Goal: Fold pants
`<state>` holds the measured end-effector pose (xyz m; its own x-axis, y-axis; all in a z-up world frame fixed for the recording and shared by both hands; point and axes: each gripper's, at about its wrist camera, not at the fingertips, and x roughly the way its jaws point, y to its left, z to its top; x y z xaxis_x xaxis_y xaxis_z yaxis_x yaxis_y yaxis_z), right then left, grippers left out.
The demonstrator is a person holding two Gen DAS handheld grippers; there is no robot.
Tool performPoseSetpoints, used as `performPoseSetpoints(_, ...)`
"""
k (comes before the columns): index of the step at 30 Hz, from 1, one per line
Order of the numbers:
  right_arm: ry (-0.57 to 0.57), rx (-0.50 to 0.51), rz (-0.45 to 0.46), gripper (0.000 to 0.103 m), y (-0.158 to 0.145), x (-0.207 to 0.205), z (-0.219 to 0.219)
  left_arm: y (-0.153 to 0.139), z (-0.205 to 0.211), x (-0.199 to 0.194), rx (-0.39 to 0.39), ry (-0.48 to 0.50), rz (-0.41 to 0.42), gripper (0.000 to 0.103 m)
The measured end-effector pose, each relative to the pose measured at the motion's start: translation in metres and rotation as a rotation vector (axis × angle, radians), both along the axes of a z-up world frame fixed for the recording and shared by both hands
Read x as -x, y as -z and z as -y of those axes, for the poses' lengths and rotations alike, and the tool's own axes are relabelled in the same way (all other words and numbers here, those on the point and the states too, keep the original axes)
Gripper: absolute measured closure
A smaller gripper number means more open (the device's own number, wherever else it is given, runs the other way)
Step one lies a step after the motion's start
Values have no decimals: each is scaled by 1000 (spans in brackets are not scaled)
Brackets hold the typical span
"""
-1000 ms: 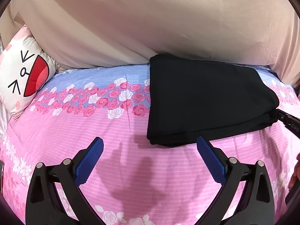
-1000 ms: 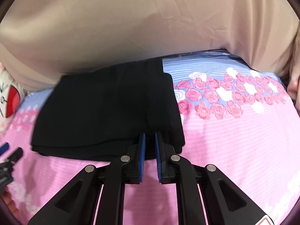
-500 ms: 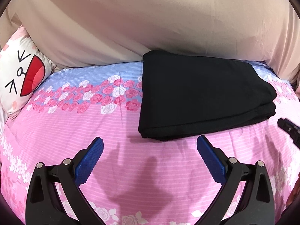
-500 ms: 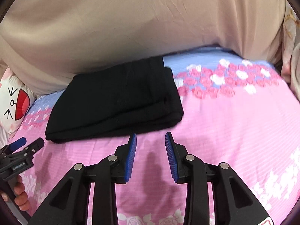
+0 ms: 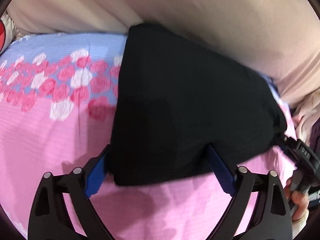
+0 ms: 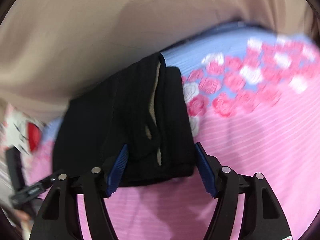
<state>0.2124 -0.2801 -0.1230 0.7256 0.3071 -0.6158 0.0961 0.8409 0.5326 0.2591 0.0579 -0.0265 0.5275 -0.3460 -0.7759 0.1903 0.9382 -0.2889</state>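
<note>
While the folded black pants (image 5: pixel 190 104) are laid on the pink rose-print bedspread (image 5: pixel 50 136) against a beige cushion (image 5: pixel 200 16), the left gripper (image 5: pixel 158 168) is spread around their near left corner, having just narrowed; the right gripper (image 6: pixel 160 166), just widened, is spread around the right end. Neither grip is seen pressed. A cartoon pillow (image 6: pixel 24 134) is blurred at left.

Both views are evenly, softly lit, with no glare. The bedsheet (image 5: pixel 50 132) carries faint shadows just under the fingers (image 5: pixel 94 172). Motion blur smears the right wrist view, worst on the rose print (image 6: pixel 250 84) beyond the pants (image 6: pixel 124 110). Fisheye bending curves the edges, and the corners go black.
</note>
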Motion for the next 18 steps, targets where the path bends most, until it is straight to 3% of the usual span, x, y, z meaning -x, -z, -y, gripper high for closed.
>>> performPoseSetpoints(1,1,-62,9,36,5,-2,6,-1,0,-4,10,-5,-3,22)
performPoseSetpoints(2,-1,-74,16,38,5,-2,8,-1,0,-6,28,2,-6,38)
performPoseSetpoints(3,-20,-77,17,55,4,-3,7,-4,0,-7,53,22,-10,55)
performPoseSetpoints(4,-34,-85,20,67,2,-2,5,-8,0,-6,51,18,-6,64)
performPoseSetpoints(6,-53,-43,39,72,-16,12,-4,-26,-4,7,35,31,41,82)
performPoseSetpoints(10,-62,13,72,73,-28,49,-16,-30,-7,27,17,79,36,81)
performPoseSetpoints(14,-42,-102,16,59,7,39,1,-10,-4,23,-19,43,18,69)
performPoseSetpoints(16,-46,-117,13,54,2,43,4,-15,-2,30,-58,37,38,55)
performPoseSetpoints(18,-25,-90,27,53,-8,52,6,-21,-3,41,-121,6,67,28)
